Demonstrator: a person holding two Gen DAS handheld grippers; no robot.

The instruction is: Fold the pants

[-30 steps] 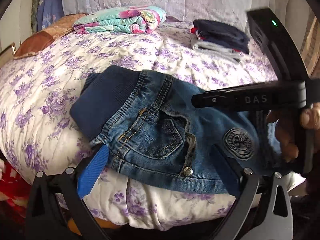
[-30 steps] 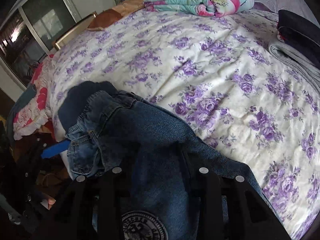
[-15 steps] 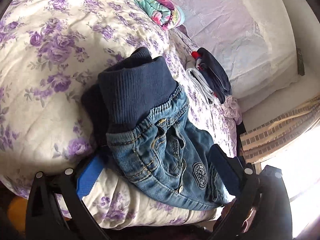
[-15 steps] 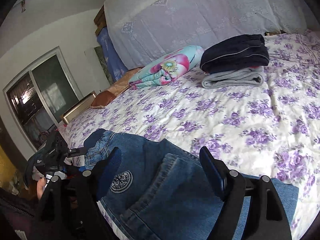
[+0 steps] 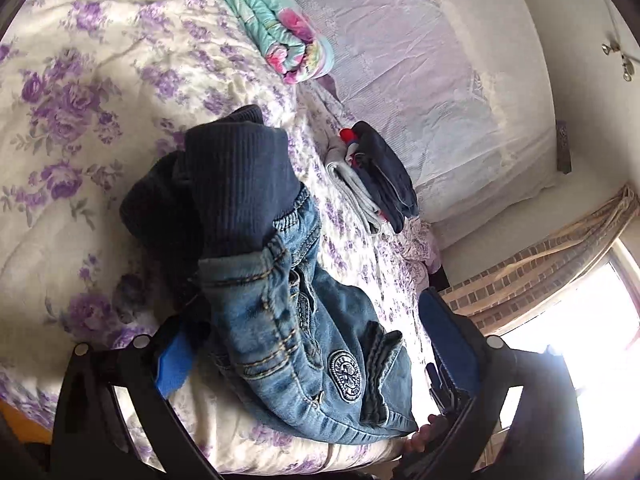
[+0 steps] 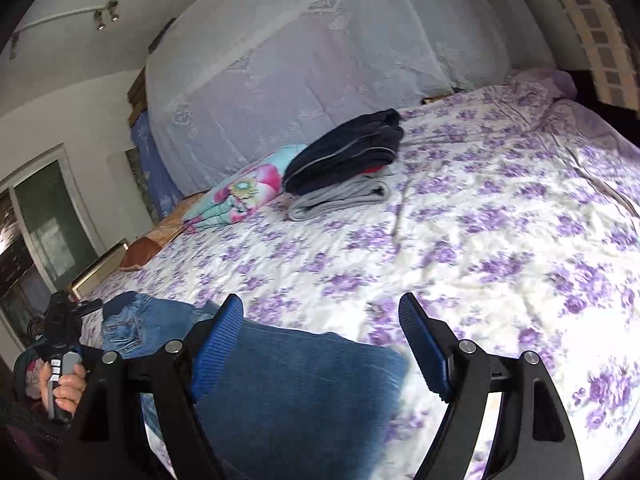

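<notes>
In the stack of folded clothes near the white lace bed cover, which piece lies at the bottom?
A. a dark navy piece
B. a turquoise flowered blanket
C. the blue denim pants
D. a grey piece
D: in the right wrist view the folded grey garment lies under the dark navy folded garment.

I see daylight glare blowing out the window (image 5: 592, 320), motion blur on the bedspread (image 6: 500, 240), and strong fisheye bending at the edges.

A folded floral quilt (image 6: 240, 196) lies beside stacked dark and grey clothes (image 6: 344, 168) on the purple-flowered bedspread (image 6: 500, 240).
</notes>
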